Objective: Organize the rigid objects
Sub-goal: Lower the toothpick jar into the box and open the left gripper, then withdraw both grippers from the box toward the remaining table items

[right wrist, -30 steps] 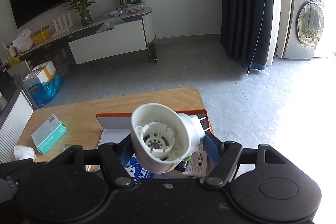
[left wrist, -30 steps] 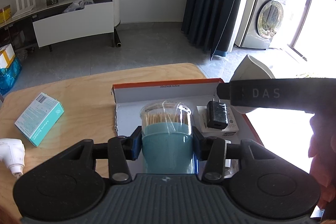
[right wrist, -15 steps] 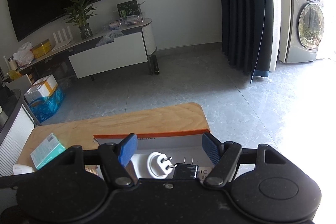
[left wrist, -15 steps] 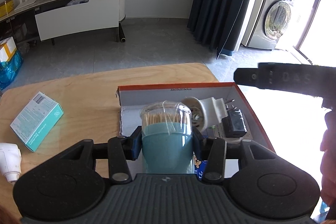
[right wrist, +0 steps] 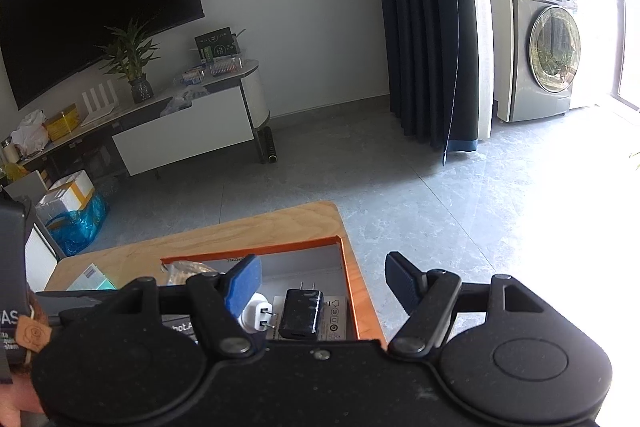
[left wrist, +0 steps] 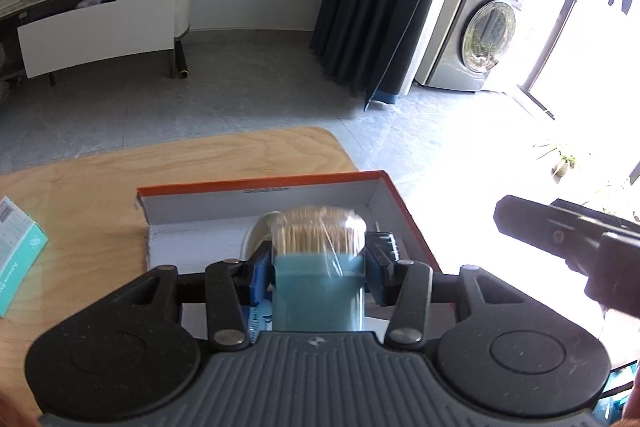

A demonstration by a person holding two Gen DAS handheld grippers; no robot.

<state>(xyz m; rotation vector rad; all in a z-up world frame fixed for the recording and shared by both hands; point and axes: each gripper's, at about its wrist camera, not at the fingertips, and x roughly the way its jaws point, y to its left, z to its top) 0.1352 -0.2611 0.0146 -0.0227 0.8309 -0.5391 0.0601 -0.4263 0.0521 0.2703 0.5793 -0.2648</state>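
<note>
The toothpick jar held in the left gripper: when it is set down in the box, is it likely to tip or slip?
The toothpick jar looks taller than wide, so it may tip if released tilted. Its wall seems smooth plastic under shiny wrap, so it could slip, though the left gripper clamps it on both sides. The orange box already holds a black charger, so standing room seems limited.

Both wrist cameras sit close above the table, looking forward and slightly down. Both share the orange-rimmed box (left wrist: 392, 187) (right wrist: 348, 275), curtain and washing machine.
</note>
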